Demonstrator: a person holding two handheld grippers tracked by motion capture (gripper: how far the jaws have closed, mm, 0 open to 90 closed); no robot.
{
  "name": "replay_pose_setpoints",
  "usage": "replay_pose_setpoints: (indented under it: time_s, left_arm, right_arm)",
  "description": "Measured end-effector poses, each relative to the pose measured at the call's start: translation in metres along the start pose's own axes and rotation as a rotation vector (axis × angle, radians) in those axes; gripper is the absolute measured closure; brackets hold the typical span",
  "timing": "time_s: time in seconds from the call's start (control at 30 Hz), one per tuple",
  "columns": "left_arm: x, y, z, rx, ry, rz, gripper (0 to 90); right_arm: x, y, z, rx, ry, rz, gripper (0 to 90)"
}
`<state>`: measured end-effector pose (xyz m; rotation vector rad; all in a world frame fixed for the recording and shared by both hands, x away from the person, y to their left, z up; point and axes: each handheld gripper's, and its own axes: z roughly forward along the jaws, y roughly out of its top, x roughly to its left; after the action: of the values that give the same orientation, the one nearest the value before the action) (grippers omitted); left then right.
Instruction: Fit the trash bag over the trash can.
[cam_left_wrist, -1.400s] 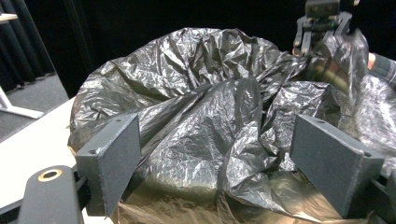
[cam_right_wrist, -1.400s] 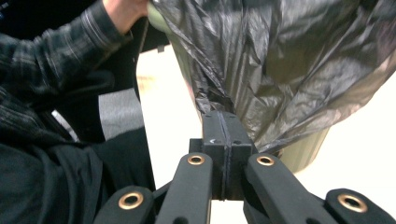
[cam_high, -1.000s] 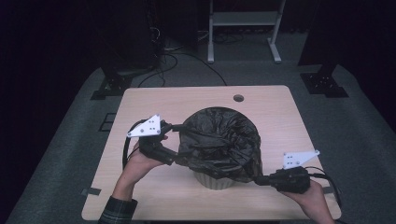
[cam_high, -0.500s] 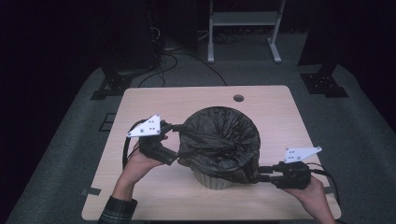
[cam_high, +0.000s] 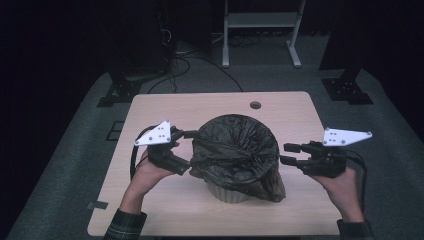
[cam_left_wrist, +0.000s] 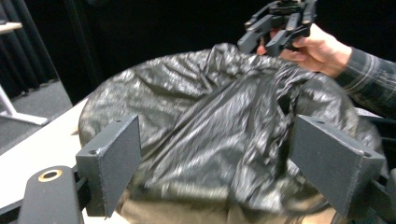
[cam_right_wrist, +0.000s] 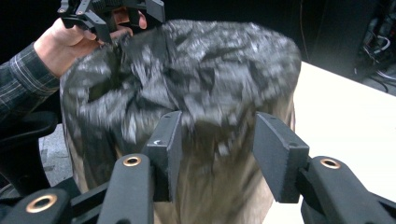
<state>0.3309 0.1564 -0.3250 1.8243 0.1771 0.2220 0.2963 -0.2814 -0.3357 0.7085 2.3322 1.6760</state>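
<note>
Fitting black bag (cam_high: 235, 155) over bin (cam_high: 227, 192) mid-counter (cam_high: 150, 210).
Left claw (cam_high: 187, 152) wide around bag edge; right claw (cam_high: 286, 154) just been opening, empty, beside rim. Regrip loose right edge low, pull down evenly.

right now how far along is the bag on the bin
Mostly on. The black bag already drapes over the mouth of the bin, hanging lower at the front right. In hand: the left claw is at the bag's left edge, though whether it pinches the plastic is unclear. The right claw has just been opening and sits apart from the bag, nothing between its jaws. Left: pulling the loose plastic evenly down around the rim.
</note>
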Motion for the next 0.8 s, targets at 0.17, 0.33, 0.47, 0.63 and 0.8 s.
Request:
replay_pose_setpoints:
  time_s: [0.17, 0.33, 0.47, 0.63, 0.8]
  left_arm:
    - [-0.001, 0.010, 0.013, 0.007, -0.027, 0.021, 16.0]
    - [-0.002, 0.020, 0.034, 0.067, -0.067, 0.045, 21.2]
    - [-0.002, 0.022, 0.045, 0.114, -0.078, 0.053, 24.2]
    - [-0.001, 0.022, 0.049, 0.156, -0.068, 0.080, 39.5]
    - [-0.003, 0.025, 0.047, 0.180, -0.071, 0.141, 67.3]
  right_arm:
    - [0.003, 0.017, 0.013, -0.008, 0.019, -0.022, 48.4]
    - [0.004, 0.028, 0.022, -0.001, 0.010, -0.046, 45.2]
    - [0.002, 0.036, 0.031, 0.026, 0.013, -0.060, 42.4]
    - [0.000, 0.039, 0.040, 0.053, 0.005, -0.077, 51.3]
    - [0.002, 0.038, 0.045, 0.078, -0.016, -0.125, 80.3]
